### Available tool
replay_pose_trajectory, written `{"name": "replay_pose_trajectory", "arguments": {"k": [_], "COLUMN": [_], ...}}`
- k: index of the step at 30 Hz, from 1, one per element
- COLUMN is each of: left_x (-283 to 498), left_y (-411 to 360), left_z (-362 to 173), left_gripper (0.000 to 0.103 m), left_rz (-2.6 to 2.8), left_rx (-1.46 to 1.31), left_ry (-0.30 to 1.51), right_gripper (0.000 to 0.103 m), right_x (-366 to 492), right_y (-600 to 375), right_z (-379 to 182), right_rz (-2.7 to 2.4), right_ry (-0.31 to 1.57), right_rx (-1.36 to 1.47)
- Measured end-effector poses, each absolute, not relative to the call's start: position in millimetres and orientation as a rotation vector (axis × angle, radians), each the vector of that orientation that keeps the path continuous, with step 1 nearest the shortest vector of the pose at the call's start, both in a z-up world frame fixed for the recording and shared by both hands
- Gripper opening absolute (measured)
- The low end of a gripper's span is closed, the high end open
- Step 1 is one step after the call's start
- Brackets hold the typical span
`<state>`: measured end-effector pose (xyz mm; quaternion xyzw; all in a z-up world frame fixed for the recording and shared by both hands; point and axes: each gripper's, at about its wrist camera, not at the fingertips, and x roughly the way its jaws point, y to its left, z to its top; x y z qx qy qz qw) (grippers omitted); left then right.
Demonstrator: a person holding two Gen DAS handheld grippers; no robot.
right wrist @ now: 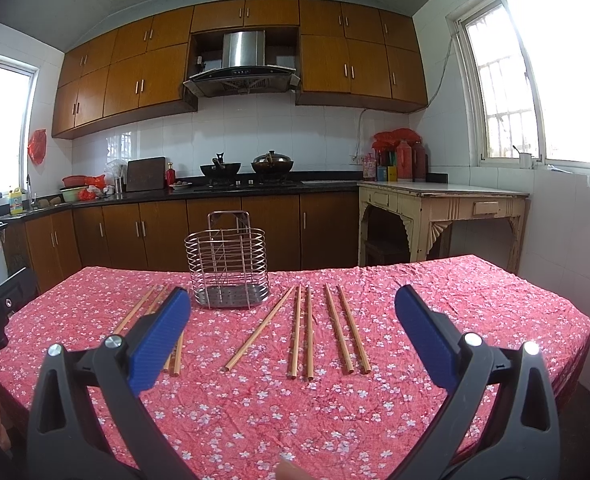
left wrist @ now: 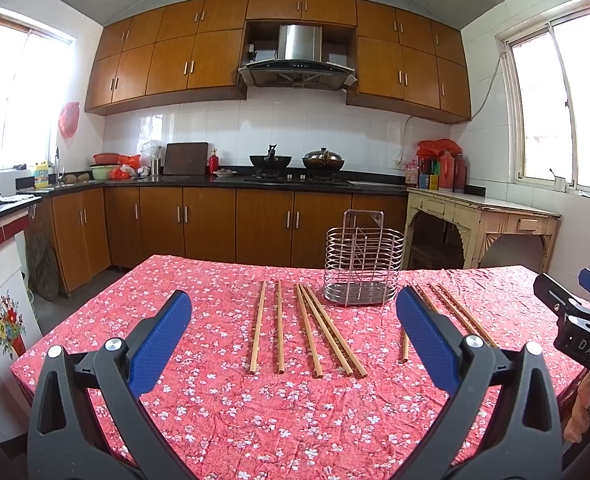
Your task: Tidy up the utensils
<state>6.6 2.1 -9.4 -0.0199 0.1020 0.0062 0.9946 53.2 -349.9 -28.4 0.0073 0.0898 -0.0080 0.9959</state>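
On the tablecloth (right wrist: 375,420), nine chopsticks (right wrist: 296,330), one wire holder (right wrist: 227,258); both tongs (left wrist: 293,320) (right wrist: 291,320) gape empty.

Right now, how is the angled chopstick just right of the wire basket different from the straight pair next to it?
The angled chopstick lies alone, slanting so its far tip points toward the wire basket; the straight pair lies as two sticks side by side, running nearly straight away from the right gripper's camera. The angled chopstick's near end sits further left, well apart from the pair. Both are bare wooden sticks lying flat on the floral tablecloth, outside the basket.
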Motion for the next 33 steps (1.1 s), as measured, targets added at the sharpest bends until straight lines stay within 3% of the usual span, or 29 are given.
{"name": "replay_pose_trajectory", "arguments": {"k": [8, 10, 16, 18, 20, 29, 33], "left_x": [37.6, 47.6, 76.2, 84.7, 92.6, 117.0, 126.2], "left_y": [18.7, 26.3, 40.2, 45.9, 52.9, 64.0, 65.8], "left_z": [-30.4, -34.9, -46.9, -50.3, -54.4, -68.9, -70.7], "left_gripper": [0.101, 0.101, 0.100, 0.098, 0.093, 0.083, 0.082], "left_rz": [0.048, 0.058, 0.085, 0.096, 0.105, 0.103, 0.098], "left_rx": [-0.094, -0.094, -0.059, -0.054, -0.057, -0.069, -0.073], "left_ry": [0.350, 0.396, 0.489, 0.514, 0.540, 0.640, 0.649], "right_gripper": [0.099, 0.095, 0.063, 0.049, 0.042, 0.026, 0.025], "right_x": [104.1, 119.0, 164.1, 177.5, 188.1, 225.9, 233.9], "right_y": [-382.7, -394.4, -424.5, -430.8, -433.2, -428.3, -434.7], "right_z": [-56.3, -67.5, -99.9, -108.6, -117.0, -130.4, -130.3], "right_rz": [-0.108, -0.127, -0.185, -0.179, -0.180, -0.187, -0.184], "right_ry": [0.372, 0.435, 0.638, 0.702, 0.742, 0.822, 0.835], "right_rx": [0.077, 0.096, 0.135, 0.155, 0.160, 0.127, 0.157]}}
